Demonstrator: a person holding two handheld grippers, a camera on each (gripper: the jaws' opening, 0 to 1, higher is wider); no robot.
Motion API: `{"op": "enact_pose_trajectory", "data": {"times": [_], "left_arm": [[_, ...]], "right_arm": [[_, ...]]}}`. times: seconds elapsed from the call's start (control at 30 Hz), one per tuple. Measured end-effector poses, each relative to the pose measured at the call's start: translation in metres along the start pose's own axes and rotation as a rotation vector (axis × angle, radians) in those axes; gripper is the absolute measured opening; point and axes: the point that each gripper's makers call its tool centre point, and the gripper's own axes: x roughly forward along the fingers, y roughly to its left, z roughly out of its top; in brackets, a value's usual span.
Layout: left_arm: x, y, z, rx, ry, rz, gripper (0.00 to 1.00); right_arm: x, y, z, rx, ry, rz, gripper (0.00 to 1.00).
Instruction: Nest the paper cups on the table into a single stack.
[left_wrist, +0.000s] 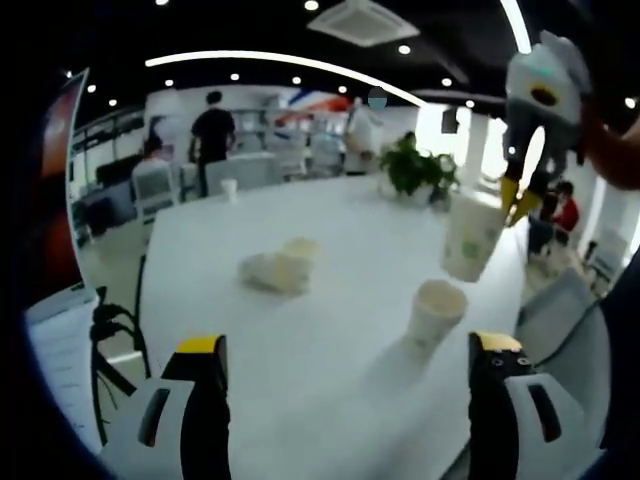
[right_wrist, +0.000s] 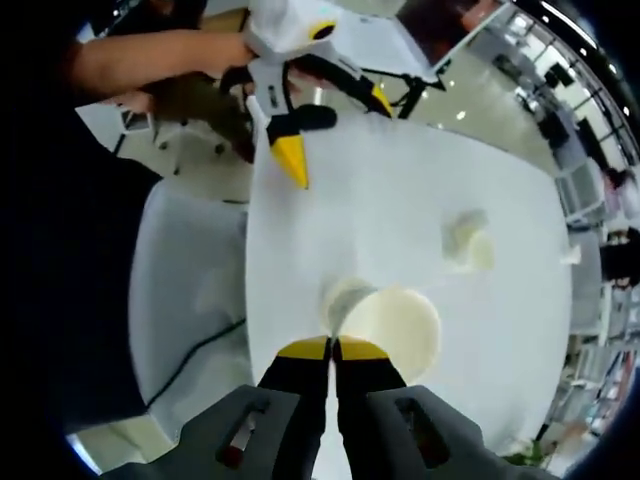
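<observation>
So here's the setup: big white table (left_wrist: 330, 300) in an open office.

In the left gripper view, the left gripper (left_wrist: 350, 375) sits low over the near edge with its yellow-tipped jaws spread wide, nothing between them. Just ahead of it, toward the right side of the table, one paper cup (left_wrist: 436, 315) stands upright on the surface. Above and a bit beyond that one, a second cup (left_wrist: 472, 236) hangs in the air, pinched at its rim by the right gripper (left_wrist: 520, 195), which comes in from the upper right with a bit of the person's arm behind it. This held cup tilts slightly and has a greenish print on its side.

Further toward the middle of the table there's a tipped-over pair of cups (left_wrist: 278, 268) lying on their sides, and one more small cup (left_wrist: 229, 189) stands way back near the far edge. A potted plant (left_wrist: 418, 170) sits at the far right side.

In the right gripper view the jaws are squeezed tight on the rim of the held cup, looking straight down into it, with the standing cup just beside it underneath.
</observation>
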Motion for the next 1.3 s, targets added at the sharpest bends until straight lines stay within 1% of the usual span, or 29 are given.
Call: {"op": "enact_pose_trajectory", "data": {"times": [0.47, 0.73, 0.8, 0.9, 1.0, 1.13, 1.3], "left_arm": [[-0.004, 0.003, 0.000, -0.012, -0.010, 0.009, 0.98], [-0.004, 0.002, -0.001, -0.034, -0.015, 0.011, 0.98], [-0.005, 0.003, 0.000, -0.058, -0.025, 0.012, 0.98], [-0.006, 0.005, -0.001, -0.056, -0.023, 0.020, 0.98], [-0.008, 0.007, 0.001, -0.030, -0.033, 0.033, 0.98], [-0.009, 0.010, 0.001, -0.041, -0.035, 0.036, 0.98], [-0.010, 0.010, 0.001, -0.049, -0.037, 0.035, 0.98]], "right_arm": [[0.004, -0.001, 0.003, 0.003, 0.000, -0.009, 0.00], [0.011, 0.000, 0.002, 0.008, 0.004, -0.001, 0.00], [0.014, 0.000, 0.001, 0.011, 0.004, -0.002, 0.00], [0.017, 0.000, 0.000, 0.010, 0.010, 0.001, 0.00], [0.021, 0.000, -0.001, 0.012, 0.014, 0.002, 0.00], [0.027, 0.000, -0.002, 0.018, 0.018, 0.004, 0.00], [0.040, 0.001, -0.004, 0.024, 0.017, 0.007, 0.00]]}}
